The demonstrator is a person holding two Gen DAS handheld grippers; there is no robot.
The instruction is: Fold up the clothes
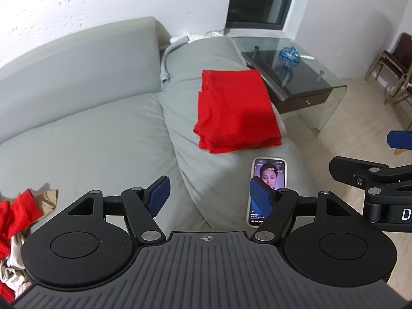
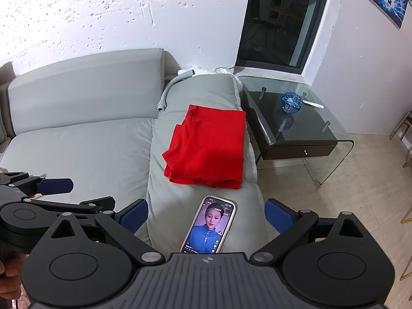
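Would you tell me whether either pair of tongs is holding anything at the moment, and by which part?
Nothing is held: left tongs and right tongs both stand open and empty.

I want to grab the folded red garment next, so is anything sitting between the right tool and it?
Yes. A phone lies screen-up on the sofa arm, directly between the open right tool and the folded red garment. Nothing else visible intervenes.
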